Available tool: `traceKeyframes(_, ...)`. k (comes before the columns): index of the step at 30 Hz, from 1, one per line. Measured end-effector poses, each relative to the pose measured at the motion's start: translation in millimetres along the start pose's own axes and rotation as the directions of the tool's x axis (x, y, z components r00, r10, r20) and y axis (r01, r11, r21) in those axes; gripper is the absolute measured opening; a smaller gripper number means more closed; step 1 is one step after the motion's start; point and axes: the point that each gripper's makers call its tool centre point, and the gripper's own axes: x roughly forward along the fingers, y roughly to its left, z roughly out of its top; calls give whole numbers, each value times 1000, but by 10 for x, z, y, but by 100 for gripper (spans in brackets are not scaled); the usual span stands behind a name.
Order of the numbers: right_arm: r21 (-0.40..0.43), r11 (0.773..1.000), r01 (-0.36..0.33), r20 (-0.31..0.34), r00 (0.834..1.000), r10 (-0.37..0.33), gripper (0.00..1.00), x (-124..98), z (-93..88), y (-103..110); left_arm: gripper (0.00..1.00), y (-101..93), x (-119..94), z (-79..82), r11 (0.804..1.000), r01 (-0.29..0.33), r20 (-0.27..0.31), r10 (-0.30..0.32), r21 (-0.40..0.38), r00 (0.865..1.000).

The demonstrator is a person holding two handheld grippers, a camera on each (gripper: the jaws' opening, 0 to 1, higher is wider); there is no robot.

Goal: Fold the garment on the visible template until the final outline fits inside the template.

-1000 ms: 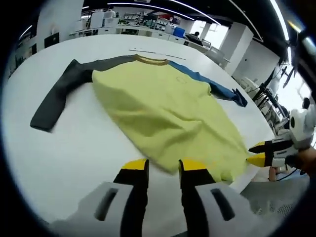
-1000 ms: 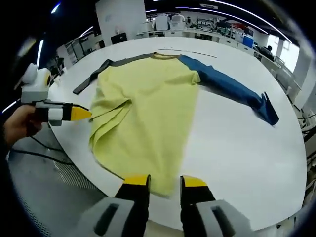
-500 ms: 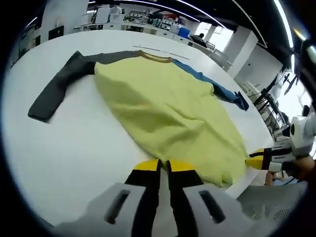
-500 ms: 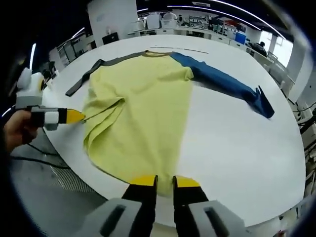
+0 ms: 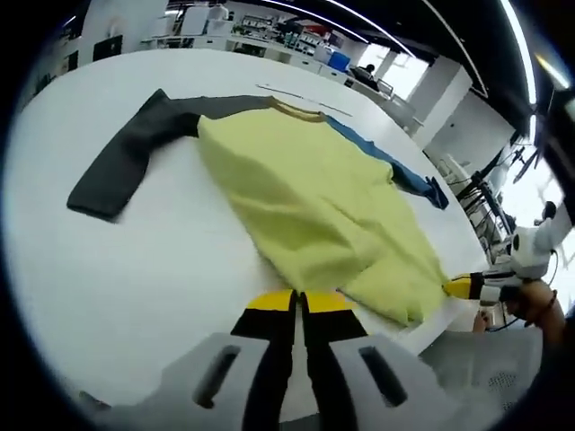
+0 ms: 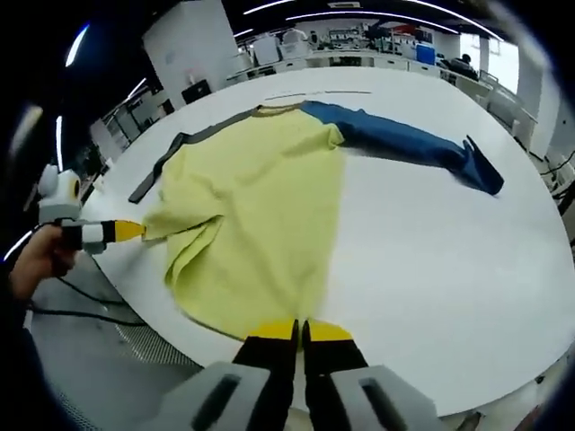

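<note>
A long-sleeved shirt with a yellow body (image 5: 296, 193) (image 6: 260, 197) lies flat on the white table (image 5: 135, 269). Its dark grey sleeve (image 5: 121, 162) (image 6: 166, 162) stretches to one side and its blue sleeve (image 5: 395, 171) (image 6: 413, 148) to the other. My left gripper (image 5: 299, 301) (image 6: 126, 231) is shut on one hem corner, and the cloth is drawn to a point at its tip. The right gripper (image 6: 301, 330) (image 5: 460, 287) is shut on the other hem corner at the table's near edge. A slack fold of hem (image 6: 193, 256) sags between them.
A thin dark line (image 5: 296, 92) (image 6: 319, 92) runs across the table beyond the collar. The table's edge (image 6: 144, 314) is close behind the hem, with grey floor and cables below. A hand (image 6: 40, 256) holds the left gripper. Benches and equipment stand far behind.
Both grippers have gone from open to shut on the shirt's hem. The hem corner at the left gripper is now pulled out to a point.
</note>
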Motion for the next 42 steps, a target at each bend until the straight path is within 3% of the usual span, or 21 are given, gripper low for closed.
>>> traceKeyframes(5,-30,1000,4,-4,1000,-4,0,-37,28,-17,0,129,-190,-39,997,60,-31,-62,-38,998)
traceKeyframes(14,-18,1000,7,1,1000,-7,0,-63,42,-90,0,621,-427,-70,1000,9,-81,-10,-13,997)
traceKeyframes(18,-27,999,20,0,1000,-20,0,-84,50,-133,0,727,-476,-84,1000,-16,-93,15,-9,996)
traceKeyframes(21,-14,1000,13,1,1000,-13,0,-85,55,-142,0,715,-471,-96,999,4,-104,-8,-41,995)
traceKeyframes(24,-15,1000,14,-5,1000,-14,0,-83,47,-140,0,719,-480,-153,999,-12,-146,7,-33,989)
traceKeyframes(27,-14,1000,13,-9,1000,-13,0,-89,40,-129,0,721,-565,-280,998,-57,-244,51,-19,969)
traceKeyframes(31,-32,999,19,-23,1000,-20,0,-85,9,-138,0,645,-583,-301,997,-78,-250,78,13,965)
traceKeyframes(34,-29,999,14,-29,999,-15,0,-82,-13,-130,0,728,-565,-305,994,-94,-252,106,60,962)
traceKeyframes(42,-36,999,2,-36,999,-3,0,-87,-32,-105,0,813,-579,-340,990,-134,-263,139,39,955)
